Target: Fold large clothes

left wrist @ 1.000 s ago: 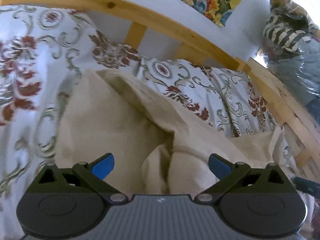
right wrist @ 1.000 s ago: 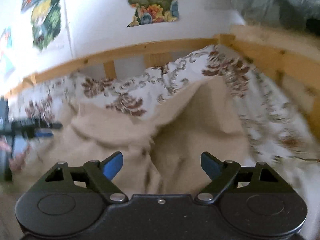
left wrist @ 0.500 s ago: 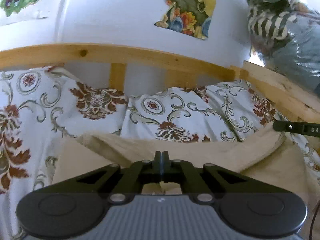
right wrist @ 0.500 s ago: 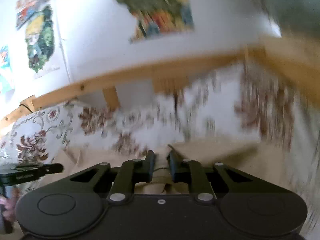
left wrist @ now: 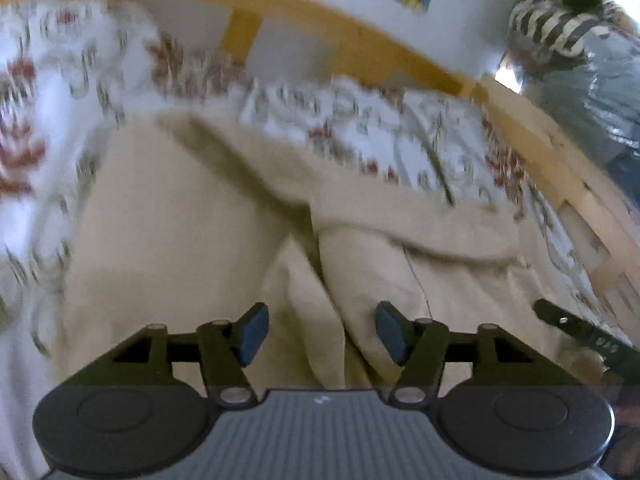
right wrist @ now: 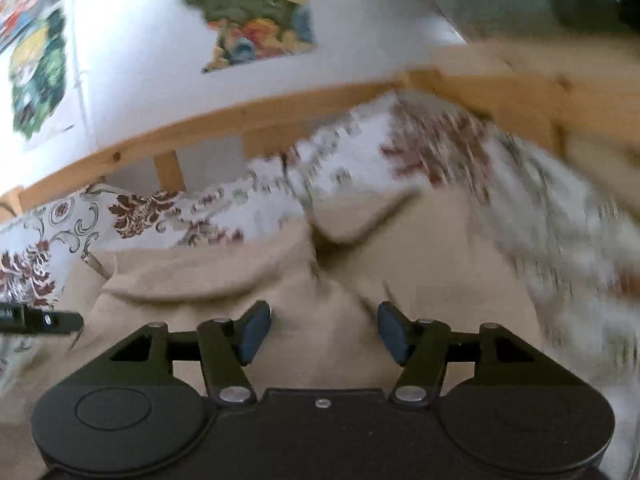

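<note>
Both tongs, left (left wrist: 322, 330) and right (right wrist: 324, 330), have just been opening and stand half-wide, gripping nothing, above the beige garment (left wrist: 168, 240) rumpled on the floral bed (left wrist: 36, 80). A fold appears just released; next, fresh edges need pinching.

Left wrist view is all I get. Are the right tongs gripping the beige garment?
Observer: No. The right tongs have just been opening; the beige garment lies between the pads, unpinched.
Operator: What's on the wall beyond them?
Observer: A green-and-yellow poster, left of the floral poster.
</note>
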Available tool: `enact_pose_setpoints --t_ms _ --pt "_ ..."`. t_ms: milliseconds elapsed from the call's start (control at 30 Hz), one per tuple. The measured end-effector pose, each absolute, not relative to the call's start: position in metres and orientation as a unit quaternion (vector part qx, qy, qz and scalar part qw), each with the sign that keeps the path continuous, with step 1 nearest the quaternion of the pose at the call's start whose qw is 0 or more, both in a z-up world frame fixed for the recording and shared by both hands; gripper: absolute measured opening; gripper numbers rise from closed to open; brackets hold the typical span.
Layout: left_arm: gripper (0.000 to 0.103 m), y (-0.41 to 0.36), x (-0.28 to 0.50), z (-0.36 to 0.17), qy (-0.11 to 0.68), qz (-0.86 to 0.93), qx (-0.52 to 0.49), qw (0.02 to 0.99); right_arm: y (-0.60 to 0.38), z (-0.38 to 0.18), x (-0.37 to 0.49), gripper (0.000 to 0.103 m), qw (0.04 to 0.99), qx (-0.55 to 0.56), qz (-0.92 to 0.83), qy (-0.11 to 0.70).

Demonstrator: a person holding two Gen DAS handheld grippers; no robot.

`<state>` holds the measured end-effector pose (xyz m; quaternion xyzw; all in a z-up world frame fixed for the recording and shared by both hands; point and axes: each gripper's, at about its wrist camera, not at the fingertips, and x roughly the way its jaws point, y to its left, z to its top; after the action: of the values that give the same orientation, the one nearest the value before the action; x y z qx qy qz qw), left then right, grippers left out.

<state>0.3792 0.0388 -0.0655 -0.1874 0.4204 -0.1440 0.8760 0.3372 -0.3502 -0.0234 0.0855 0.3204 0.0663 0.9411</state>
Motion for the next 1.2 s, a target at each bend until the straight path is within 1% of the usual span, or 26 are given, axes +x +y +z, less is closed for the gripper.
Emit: enact_pose_setpoints --t_ms 33,67,100,133,167,233,267,333,367,400,433,467,500,533,567,600,667,767,833,867,900,933,1000,1133,1167,1200 --pt "0.023 0.037 0.381 -0.068 0.426 -0.150 -0.188 0.872 -0.351 -0.030 0.332 0.044 0.937 0.103 0.065 0.327" --pt "0.013 0.034 0.383 -0.067 0.427 -0.147 -0.180 0.874 -0.349 -0.037 0.328 0.034 0.933 0.117 0.065 0.334" --pt "0.012 0.031 0.384 -0.062 0.421 -0.137 -0.168 0.881 -0.346 -0.040 0.325 0.026 0.931 0.123 0.068 0.338" --pt "0.007 0.029 0.384 -0.058 0.410 -0.124 -0.154 0.890 -0.339 -0.041 0.324 0.023 0.929 0.122 0.073 0.343" --pt "0.006 0.028 0.385 -0.053 0.396 -0.110 -0.139 0.901 -0.331 -0.041 0.323 0.021 0.926 0.117 0.082 0.349" --pt "0.006 0.031 0.389 -0.047 0.379 -0.092 -0.128 0.912 -0.320 -0.040 0.320 0.020 0.921 0.117 0.100 0.359" --pt "0.006 0.033 0.393 -0.048 0.386 -0.095 -0.130 0.908 -0.315 -0.040 0.319 0.020 0.920 0.106 0.104 0.362" --pt "0.006 0.036 0.393 -0.051 0.399 -0.112 -0.136 0.900 -0.310 -0.035 0.317 0.024 0.926 0.078 0.099 0.357" --pt "0.013 0.037 0.390 -0.051 0.402 -0.116 -0.136 0.898 -0.313 -0.031 0.315 0.028 0.929 0.069 0.091 0.352" --pt "0.018 0.039 0.386 -0.049 0.402 -0.112 -0.134 0.899 -0.317 -0.025 0.314 0.031 0.932 0.065 0.084 0.347" --pt "0.031 0.041 0.381 -0.047 0.397 -0.108 -0.131 0.902 -0.323 -0.015 0.311 0.034 0.939 0.056 0.076 0.330" --pt "0.044 0.042 0.378 -0.044 0.387 -0.103 -0.126 0.908 -0.326 -0.005 0.310 0.042 0.948 0.038 0.066 0.307" --pt "0.049 0.042 0.377 -0.041 0.370 -0.096 -0.118 0.917 -0.326 0.000 0.313 0.052 0.955 0.017 0.058 0.291" --pt "0.056 0.039 0.380 -0.037 0.352 -0.087 -0.111 0.925 -0.325 0.005 0.320 0.056 0.959 -0.006 0.054 0.279" --pt "0.062 0.035 0.384 -0.034 0.342 -0.077 -0.109 0.930 -0.321 0.009 0.331 0.060 0.962 -0.022 0.054 0.268" --pt "0.064 0.030 0.391 -0.032 0.338 -0.069 -0.112 0.932 -0.317 0.009 0.342 0.061 0.963 -0.030 0.058 0.260" --pt "0.075 0.018 0.405 -0.032 0.331 -0.063 -0.111 0.935 -0.304 0.001 0.369 0.065 0.962 -0.065 0.061 0.259" --pt "0.077 -0.006 0.427 -0.049 0.354 -0.041 -0.061 0.932 -0.289 -0.024 0.399 0.065 0.954 -0.147 0.038 0.259" --pt "0.078 -0.016 0.433 -0.067 0.365 -0.035 -0.046 0.929 -0.285 -0.043 0.417 0.069 0.942 -0.194 0.026 0.274" --pt "0.083 -0.018 0.431 -0.075 0.362 -0.037 -0.042 0.930 -0.284 -0.051 0.426 0.069 0.936 -0.204 0.025 0.284" --pt "0.085 -0.020 0.428 -0.082 0.355 -0.039 -0.038 0.933 -0.284 -0.057 0.432 0.069 0.933 -0.209 0.025 0.291" --pt "0.087 -0.020 0.427 -0.086 0.351 -0.042 -0.040 0.934 -0.285 -0.061 0.437 0.069 0.932 -0.208 0.025 0.296" --pt "0.088 -0.014 0.421 -0.085 0.349 -0.047 -0.050 0.935 -0.290 -0.061 0.440 0.069 0.934 -0.190 0.027 0.300" --pt "0.089 0.005 0.395 -0.066 0.345 -0.055 -0.078 0.934 -0.302 -0.030 0.402 0.071 0.949 -0.130 0.013 0.288" --pt "0.092 0.009 0.385 -0.061 0.339 -0.063 -0.081 0.935 -0.307 -0.022 0.386 0.074 0.952 -0.111 0.015 0.285" --pt "0.093 0.012 0.374 -0.057 0.335 -0.071 -0.084 0.936 -0.311 -0.017 0.369 0.080 0.956 -0.097 0.019 0.277"
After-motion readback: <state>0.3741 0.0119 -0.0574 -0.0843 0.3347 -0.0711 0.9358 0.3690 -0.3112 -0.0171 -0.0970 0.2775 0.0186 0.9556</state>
